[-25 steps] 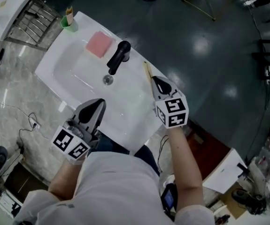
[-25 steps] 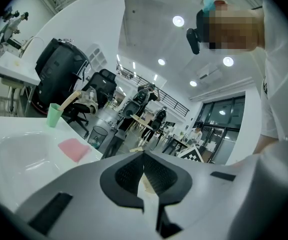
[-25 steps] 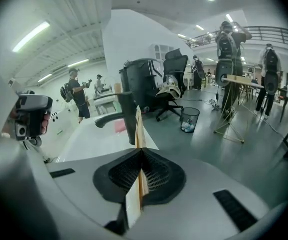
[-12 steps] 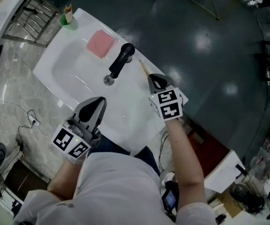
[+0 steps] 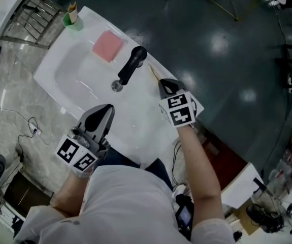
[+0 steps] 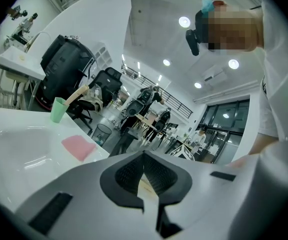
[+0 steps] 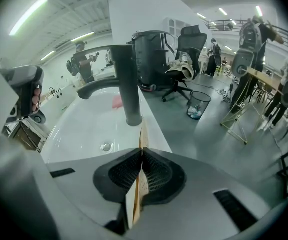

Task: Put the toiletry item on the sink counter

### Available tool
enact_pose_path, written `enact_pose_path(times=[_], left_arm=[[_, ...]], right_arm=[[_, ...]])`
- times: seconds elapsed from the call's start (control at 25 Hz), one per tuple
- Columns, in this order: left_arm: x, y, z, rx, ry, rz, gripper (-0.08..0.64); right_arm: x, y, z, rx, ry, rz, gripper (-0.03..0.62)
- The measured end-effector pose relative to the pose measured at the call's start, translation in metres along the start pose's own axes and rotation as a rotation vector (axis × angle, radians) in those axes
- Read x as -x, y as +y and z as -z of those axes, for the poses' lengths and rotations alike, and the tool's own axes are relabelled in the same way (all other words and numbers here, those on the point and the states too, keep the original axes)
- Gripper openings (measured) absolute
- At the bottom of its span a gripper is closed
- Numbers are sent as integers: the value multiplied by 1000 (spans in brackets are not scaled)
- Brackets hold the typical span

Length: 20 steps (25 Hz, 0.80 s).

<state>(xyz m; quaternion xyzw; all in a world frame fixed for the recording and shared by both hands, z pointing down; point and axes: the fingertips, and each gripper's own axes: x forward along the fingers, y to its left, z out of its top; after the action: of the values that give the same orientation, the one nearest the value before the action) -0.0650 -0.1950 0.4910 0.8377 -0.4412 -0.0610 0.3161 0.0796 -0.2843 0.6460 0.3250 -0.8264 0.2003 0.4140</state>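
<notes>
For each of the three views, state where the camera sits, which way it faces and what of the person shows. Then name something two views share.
Head view: on the person's head, facing steeply down at the white sink; shirt, forearms, left gripper and right gripper show.
Left gripper view: on the left gripper, looking along its shut jaws towards the green cup; the shirt shows at right.
Right gripper view: on the right gripper, facing the black faucet along the thin tan item it holds.
Shared: the head and right gripper views both show the faucet.
</notes>
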Motion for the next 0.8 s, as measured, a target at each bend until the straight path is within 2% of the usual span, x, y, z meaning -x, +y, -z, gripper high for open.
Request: enact_pose_path(times=[0.8], left_arm=[[11, -1, 1, -8, -6, -10, 17]], right_arm=[[-3, 8, 2, -5, 1, -5, 25]])
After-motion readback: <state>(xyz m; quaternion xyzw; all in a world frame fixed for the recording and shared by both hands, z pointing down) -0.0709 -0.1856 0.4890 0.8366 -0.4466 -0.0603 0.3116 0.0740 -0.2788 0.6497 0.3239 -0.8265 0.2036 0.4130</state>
